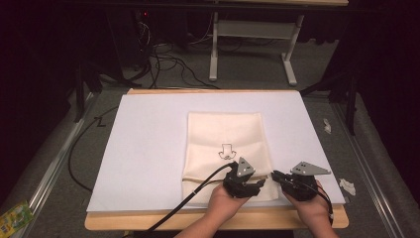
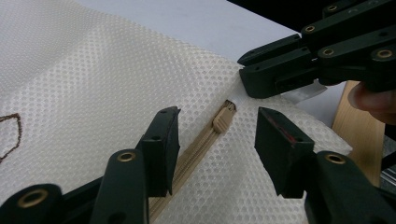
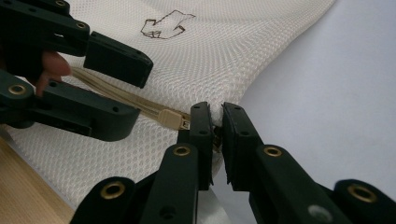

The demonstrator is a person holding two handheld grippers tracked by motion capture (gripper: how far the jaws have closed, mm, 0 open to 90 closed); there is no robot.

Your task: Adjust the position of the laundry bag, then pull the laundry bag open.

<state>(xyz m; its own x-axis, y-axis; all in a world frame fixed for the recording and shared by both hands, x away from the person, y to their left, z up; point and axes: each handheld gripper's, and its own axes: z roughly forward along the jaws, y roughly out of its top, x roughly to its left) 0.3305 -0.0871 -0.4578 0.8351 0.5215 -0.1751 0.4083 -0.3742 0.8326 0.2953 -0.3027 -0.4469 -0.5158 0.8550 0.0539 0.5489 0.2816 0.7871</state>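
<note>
On the floor at the far left lies one green and yellow packet [image 1: 14,217]. One black cable [image 1: 84,148] loops beside the wooden surface [image 1: 148,220], which carries one white sheet [image 1: 148,144].

One cream mesh bag [image 1: 225,131] lies flat on the sheet, near the middle and reaching toward the near edge. It bears one small dark outline drawing [image 1: 226,150] and one tan zipper [image 2: 196,156] running across its near end. The zipper has one pull [image 2: 223,119], seen in the left gripper view close to the bag's right edge.

Two hands come in from the bottom of the high view, each with one hand-held gripper. The left hand [image 1: 223,201] holds the left hand-held gripper [image 2: 217,140] over the near end of the bag. Its two jaws stand wide apart, one on each side of the zipper line, with the pull between them and nothing gripped. One black cable [image 1: 188,198] trails from it toward the near left.

The right hand [image 1: 309,208] holds the right hand-held gripper [image 3: 215,140] at the bag's near right corner. Its two jaws are drawn nearly together and pinch the edge of the mesh just past the end of the zipper, beside the pull.

To the right of the surface, two scraps of white paper [image 1: 346,186] lie on the grey floor, one farther off and one nearer. Beyond the surface stands one white table frame [image 1: 252,39].
</note>
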